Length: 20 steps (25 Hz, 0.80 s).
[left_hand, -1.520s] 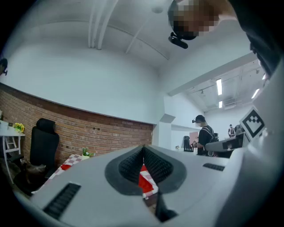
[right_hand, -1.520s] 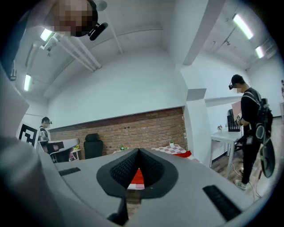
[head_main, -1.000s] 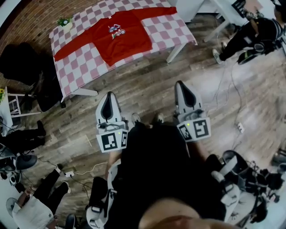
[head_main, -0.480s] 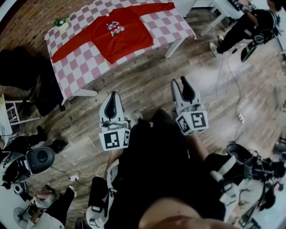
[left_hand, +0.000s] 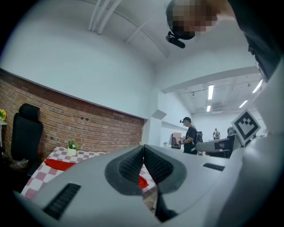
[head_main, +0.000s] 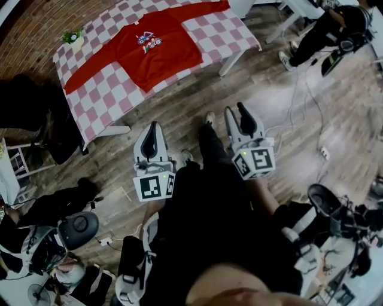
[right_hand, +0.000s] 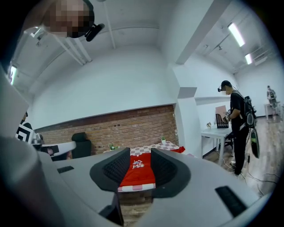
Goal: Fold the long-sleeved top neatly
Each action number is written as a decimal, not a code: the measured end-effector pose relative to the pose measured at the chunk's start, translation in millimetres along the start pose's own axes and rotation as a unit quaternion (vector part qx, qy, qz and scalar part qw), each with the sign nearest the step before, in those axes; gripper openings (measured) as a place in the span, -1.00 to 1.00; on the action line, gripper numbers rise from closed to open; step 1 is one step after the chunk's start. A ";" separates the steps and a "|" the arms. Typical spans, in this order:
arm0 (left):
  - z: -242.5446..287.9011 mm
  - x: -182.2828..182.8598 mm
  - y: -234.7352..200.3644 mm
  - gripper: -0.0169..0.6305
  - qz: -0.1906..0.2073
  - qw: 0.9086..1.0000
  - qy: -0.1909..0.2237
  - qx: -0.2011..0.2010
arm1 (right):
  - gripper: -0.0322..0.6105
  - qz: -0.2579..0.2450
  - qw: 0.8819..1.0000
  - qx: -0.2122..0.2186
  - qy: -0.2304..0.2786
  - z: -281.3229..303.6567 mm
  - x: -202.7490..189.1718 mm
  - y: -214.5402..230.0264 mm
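A red long-sleeved top (head_main: 157,51) with a small print on the chest lies spread flat, sleeves out, on a table under a pink-and-white checked cloth (head_main: 105,92) at the top of the head view. Both grippers hover over the wooden floor, well short of the table. The left gripper (head_main: 152,128) is shut with nothing in it; in the left gripper view its pads (left_hand: 143,150) meet. The right gripper (head_main: 236,112) has just been opening and stands open and empty. Far off between its fingers (right_hand: 140,155), the top (right_hand: 138,170) shows.
A small potted plant (head_main: 73,37) stands on the table's far left corner. A black chair (head_main: 30,101) is left of the table. White tables (head_main: 299,7) and a person in black (head_main: 335,30) are at the upper right. Cables (head_main: 299,107) trail on the floor, and people sit at the lower left.
The right gripper's jaws have parted from shut to open. Both grippers have drifted a little toward the table, and the wearer's foot has stepped forward between them.
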<state>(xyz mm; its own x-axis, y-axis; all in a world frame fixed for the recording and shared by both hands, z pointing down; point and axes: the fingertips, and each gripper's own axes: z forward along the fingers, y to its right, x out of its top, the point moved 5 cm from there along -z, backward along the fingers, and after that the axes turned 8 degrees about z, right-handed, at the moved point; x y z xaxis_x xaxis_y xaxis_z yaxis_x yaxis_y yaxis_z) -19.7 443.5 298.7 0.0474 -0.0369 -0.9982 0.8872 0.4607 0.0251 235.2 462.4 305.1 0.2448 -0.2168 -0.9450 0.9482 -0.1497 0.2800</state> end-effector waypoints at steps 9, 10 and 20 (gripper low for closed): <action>116.0 13.8 5.8 -0.93 0.007 1.000 0.007 -0.012 | -0.51 0.003 1.000 0.006 -0.005 89.2 30.4 63.2; 131.1 16.0 7.2 -0.92 0.008 1.000 0.007 -0.013 | -0.51 0.003 1.000 0.007 -0.007 100.4 36.1 71.7; 265.4 36.7 33.9 -0.92 0.009 1.000 0.003 -0.007 | -0.52 0.000 0.999 0.027 -0.029 198.8 83.1 163.1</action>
<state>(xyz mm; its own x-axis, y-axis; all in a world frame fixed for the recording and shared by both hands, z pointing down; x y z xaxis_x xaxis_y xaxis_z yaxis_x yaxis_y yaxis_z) 133.9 222.4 277.4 0.0600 -0.0229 -0.9979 0.8798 0.4736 0.0420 370.0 228.2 305.8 0.2305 -0.2726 -0.9341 0.9356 -0.2018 0.2898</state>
